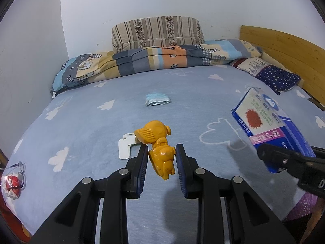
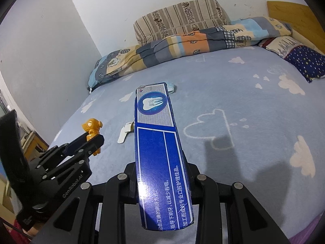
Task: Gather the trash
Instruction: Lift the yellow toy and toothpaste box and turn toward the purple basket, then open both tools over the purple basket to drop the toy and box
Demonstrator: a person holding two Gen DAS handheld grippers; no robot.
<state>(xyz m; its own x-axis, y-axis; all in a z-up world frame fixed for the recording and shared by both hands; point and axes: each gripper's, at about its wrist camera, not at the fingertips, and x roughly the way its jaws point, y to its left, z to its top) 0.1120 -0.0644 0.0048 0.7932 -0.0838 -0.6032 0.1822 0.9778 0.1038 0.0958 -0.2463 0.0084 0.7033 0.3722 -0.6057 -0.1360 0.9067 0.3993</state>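
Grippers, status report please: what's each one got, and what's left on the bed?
Left gripper shut on orange toy. Right gripper shut on blue toothpaste box. White scrap and folded face mask on bed. Nothing blocking.
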